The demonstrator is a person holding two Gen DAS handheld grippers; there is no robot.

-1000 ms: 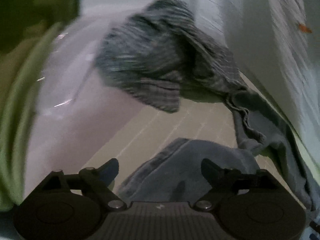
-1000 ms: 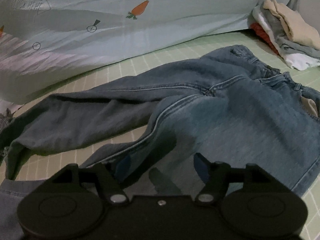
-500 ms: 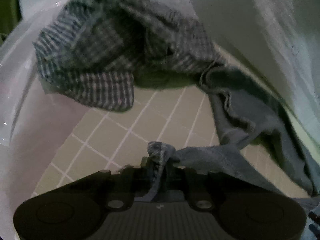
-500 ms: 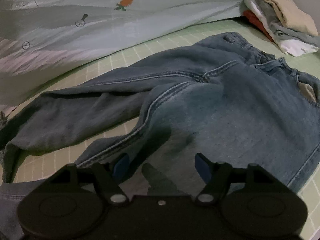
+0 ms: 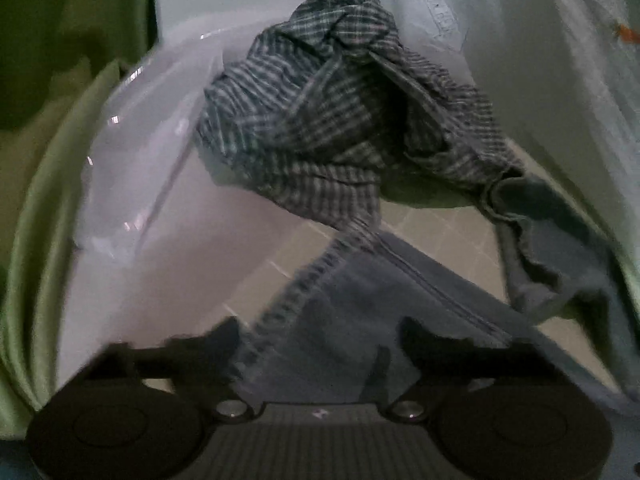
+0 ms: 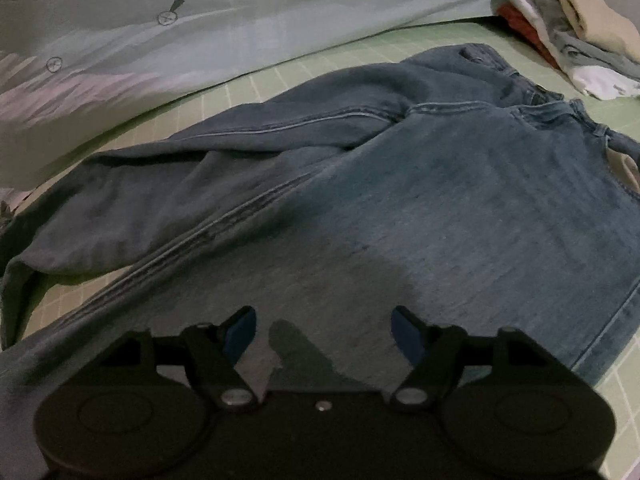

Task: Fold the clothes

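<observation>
A pair of blue jeans (image 6: 420,200) lies spread on the green checked sheet (image 6: 460,34), waist at the right, legs running left. My right gripper (image 6: 324,330) is open just above the thigh, holding nothing. In the left wrist view my left gripper (image 5: 320,334) is open over the hem end of one jeans leg (image 5: 360,312), which lies flat between the jaws. The other leg's hem (image 5: 540,240) is crumpled at the right.
A crumpled plaid shirt (image 5: 340,120) hangs over a clear plastic bin (image 5: 152,160) beyond the left gripper. A pale duvet with carrot print (image 6: 200,32) lies along the back. A stack of folded clothes (image 6: 572,36) sits at the far right.
My left gripper was shut on the jeans leg hem half a second ago; now it is open and the hem lies flat. My right gripper has moved closer over the jeans.
</observation>
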